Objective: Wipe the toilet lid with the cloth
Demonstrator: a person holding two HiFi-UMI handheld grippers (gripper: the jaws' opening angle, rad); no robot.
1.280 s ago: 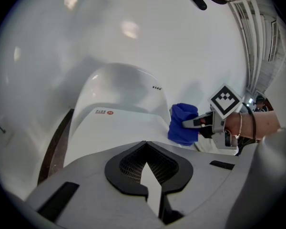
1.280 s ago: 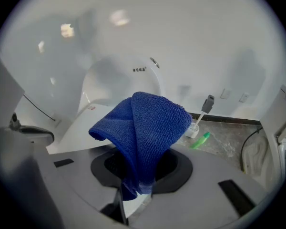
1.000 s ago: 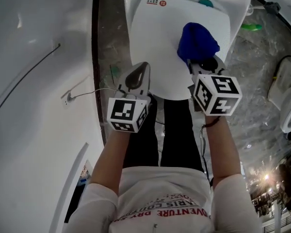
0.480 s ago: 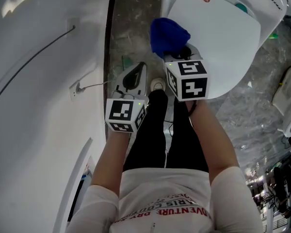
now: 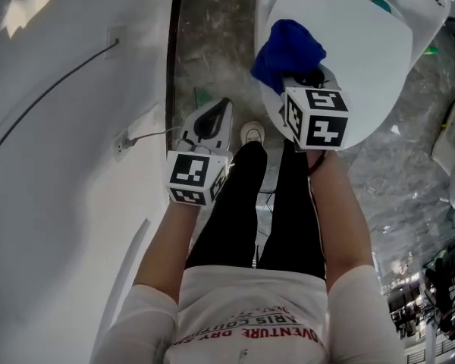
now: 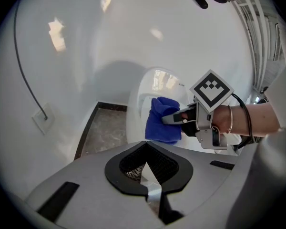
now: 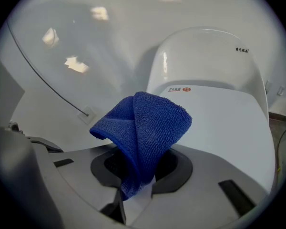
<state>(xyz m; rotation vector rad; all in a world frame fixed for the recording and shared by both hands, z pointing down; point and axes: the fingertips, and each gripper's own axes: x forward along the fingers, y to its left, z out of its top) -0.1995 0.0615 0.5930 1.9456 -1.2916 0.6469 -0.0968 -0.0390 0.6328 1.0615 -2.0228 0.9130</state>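
The white toilet lid [image 5: 368, 51] lies shut at the top right of the head view. My right gripper [image 5: 307, 78] is shut on a folded blue cloth [image 5: 288, 50], which rests over the lid's near left part. In the right gripper view the cloth [image 7: 150, 123] stands bunched up out of the jaws, with the lid [image 7: 224, 123] beyond it. My left gripper [image 5: 210, 122] hangs over the floor left of the toilet, shut and holding nothing. The left gripper view shows the cloth [image 6: 162, 120] and the right gripper [image 6: 176, 117] in front of the toilet.
A white wall runs along the left, with a thin cable and a socket plate [image 5: 121, 144]. Grey marbled floor [image 5: 212, 44] lies between wall and toilet. The person's dark-trousered legs and a white shoe [image 5: 252, 133] stand below the lid. The cistern [image 7: 205, 56] rises behind the lid.
The right gripper carried the cloth leftward across the lid to its left edge, then back a little onto the lid. The left gripper stayed put.
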